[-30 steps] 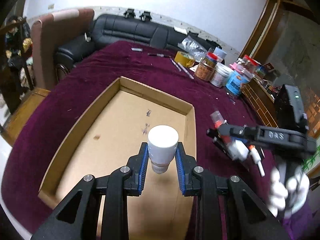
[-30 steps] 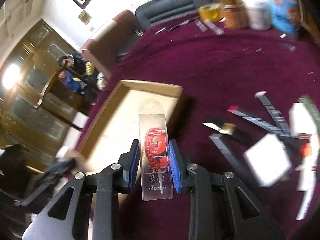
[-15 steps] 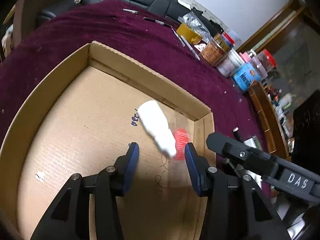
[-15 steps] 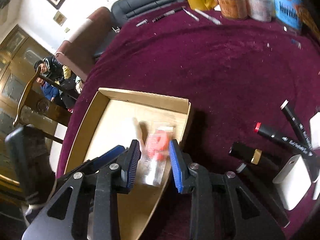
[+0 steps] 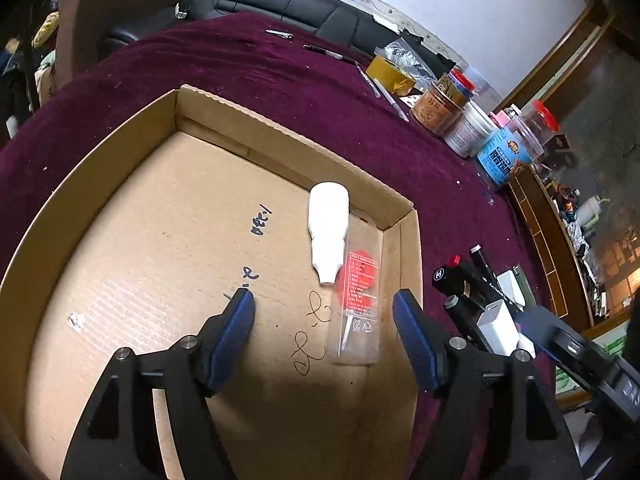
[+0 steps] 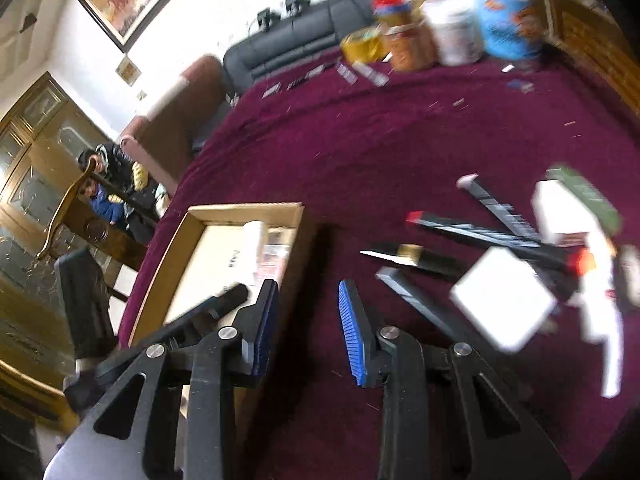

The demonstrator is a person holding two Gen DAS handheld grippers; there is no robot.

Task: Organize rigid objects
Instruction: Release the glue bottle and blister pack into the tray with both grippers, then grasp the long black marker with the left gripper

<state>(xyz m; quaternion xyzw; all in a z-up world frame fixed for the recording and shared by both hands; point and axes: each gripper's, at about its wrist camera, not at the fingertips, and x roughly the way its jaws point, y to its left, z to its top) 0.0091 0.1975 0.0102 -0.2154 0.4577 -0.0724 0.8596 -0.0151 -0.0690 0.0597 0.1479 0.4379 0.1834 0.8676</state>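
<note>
Both items had left the tools since a second earlier: the white bottle, then clamped in the left tool, and the clear candle packet, then clamped in the right tool, lay on the floor of the cardboard tray. They rested side by side near the tray's far right corner, the bottle's narrow end touching or just overlapping the packet's red label. The left tool hung above the tray with its blue pads spread wide and nothing between them. The right tool, likewise released and empty, was over the maroon worktop just beside the tray's right wall, angled toward the remaining clutter; this view was blurred.

Two pieces appeared sorted, and most of the work seemed left. To the right of the tray, several dark marker pens, a black and gold lipstick, a white charger block and other small pieces, too smeared to name, waited on the cloth. Jars and a yellow tape roll stood at the far edge, well apart from the tray.
</note>
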